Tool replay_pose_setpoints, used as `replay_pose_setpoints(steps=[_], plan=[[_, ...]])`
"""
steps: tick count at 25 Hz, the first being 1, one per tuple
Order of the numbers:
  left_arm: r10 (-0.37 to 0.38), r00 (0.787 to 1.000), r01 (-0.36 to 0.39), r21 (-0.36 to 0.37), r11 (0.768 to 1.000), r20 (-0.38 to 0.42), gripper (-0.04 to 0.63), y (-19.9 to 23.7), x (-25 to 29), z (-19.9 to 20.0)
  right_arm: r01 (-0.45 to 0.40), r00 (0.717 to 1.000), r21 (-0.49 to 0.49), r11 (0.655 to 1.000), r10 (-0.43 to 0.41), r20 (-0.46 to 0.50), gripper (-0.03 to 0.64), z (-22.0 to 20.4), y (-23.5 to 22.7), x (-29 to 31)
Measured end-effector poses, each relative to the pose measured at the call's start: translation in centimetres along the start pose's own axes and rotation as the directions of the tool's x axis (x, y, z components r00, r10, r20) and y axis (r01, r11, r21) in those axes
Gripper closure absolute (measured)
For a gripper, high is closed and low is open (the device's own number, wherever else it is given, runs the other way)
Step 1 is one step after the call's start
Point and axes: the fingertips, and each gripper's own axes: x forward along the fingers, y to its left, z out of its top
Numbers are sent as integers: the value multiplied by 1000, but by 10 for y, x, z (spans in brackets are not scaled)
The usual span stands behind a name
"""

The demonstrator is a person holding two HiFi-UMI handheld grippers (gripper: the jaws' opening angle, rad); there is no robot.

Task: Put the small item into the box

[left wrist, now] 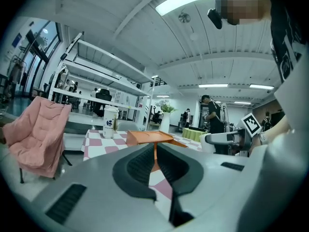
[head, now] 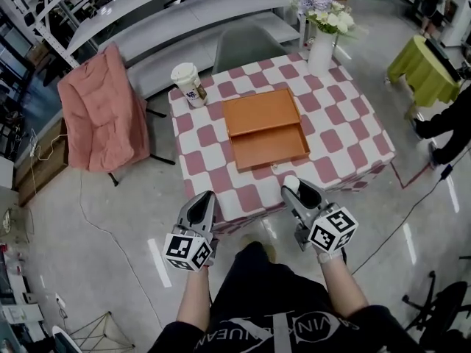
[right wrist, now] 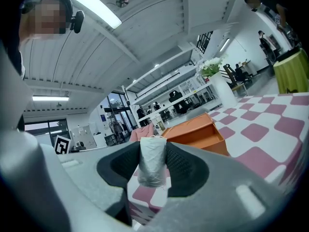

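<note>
Grey floor shows beneath both grippers, held at the near edge of the checked table (head: 346, 123). The left gripper (head: 205, 196) has its jaws closed on nothing, while the right gripper (head: 293, 186) clamps the small white item (right wrist: 152, 161). Farther on, the orange box (head: 268, 147) lies open mid-table, apart from the item; beyond it stand a paper cup (head: 188, 84) and a vase of flowers (head: 322, 46).
</note>
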Motion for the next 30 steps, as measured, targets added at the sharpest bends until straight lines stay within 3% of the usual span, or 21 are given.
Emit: replay_pose_setpoints(steps=[5,9,13,18,25,30], plan=[[53,999,-53,-13,999,-13,575,18,2,-7,-16,1000,10,1000,16,-4,462,2,-9,20],[34,999,-34,-1,999,-23,575,21,17,-10,-11,1000,20,1000,12,-15,462,3,-19,34],[49,999,-48,-33,998,6,575,33,39,-1,-23,999,2,1000,23,-34,462,13,-22,49],[1,1000,-1,-11,1000,-16,575,29,67,-6,-45,997,-26,999,43,-70,462,23,-29,71],[-3,1000,3,-4,1000,-21,575,47,92,-5,-75,983,-106,992,56,-177,462,20,-28,102],[-16,1000,15,-22,1000,-27,574,56,110,-3,-75,948,-200,977,7,-318,462,15,-34,123]])
